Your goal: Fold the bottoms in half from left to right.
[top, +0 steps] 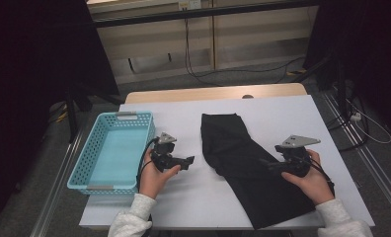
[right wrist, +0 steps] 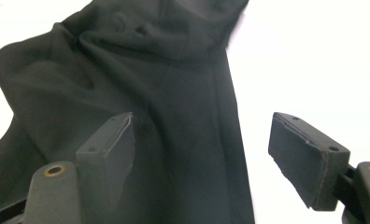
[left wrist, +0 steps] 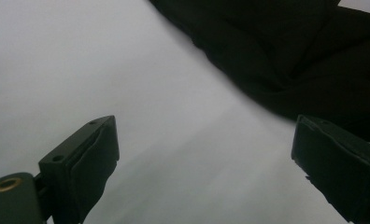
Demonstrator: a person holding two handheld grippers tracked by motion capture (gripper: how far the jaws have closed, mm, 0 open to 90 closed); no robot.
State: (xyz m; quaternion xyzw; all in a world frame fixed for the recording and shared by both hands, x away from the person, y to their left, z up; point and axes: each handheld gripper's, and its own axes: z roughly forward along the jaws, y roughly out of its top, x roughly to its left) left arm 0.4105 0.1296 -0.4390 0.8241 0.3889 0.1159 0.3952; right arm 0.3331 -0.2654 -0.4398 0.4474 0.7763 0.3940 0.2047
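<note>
Off to the left, a light blue perforated basket point(top: 107, 150) is sitting on the white-covered bench point(top: 282, 106), close to its left edge and just beside the left hand point(top: 154, 180). Behind the bench, cables are trailing over a grey floor in front of pale wall panels, and dark shapes are standing at both sides. A bare strip of white cover is lying between the basket and the black trousers point(top: 248, 163), with nothing standing in it but the left tongs.

The trousers are lying flat right of the middle, with the far end near the centre of the bench and the rest running toward the near right edge. The cloth is bunching into folds along its left side.

The left tongs point(top: 187, 161) are hovering over the white cover just left of the trousers, pointing toward them. In the left gripper view point(left wrist: 204, 163) the jaws are standing wide apart and gripping nothing, with the dark folded edge of the cloth lying just beyond them.

The right tongs point(top: 272, 165) are reaching over the trousers from the right, held by the right hand point(top: 309, 180). In the right gripper view point(right wrist: 202, 158) they are spread wide and holding nothing; one jaw is hanging above the black cloth, the other above the white cover beside it.
</note>
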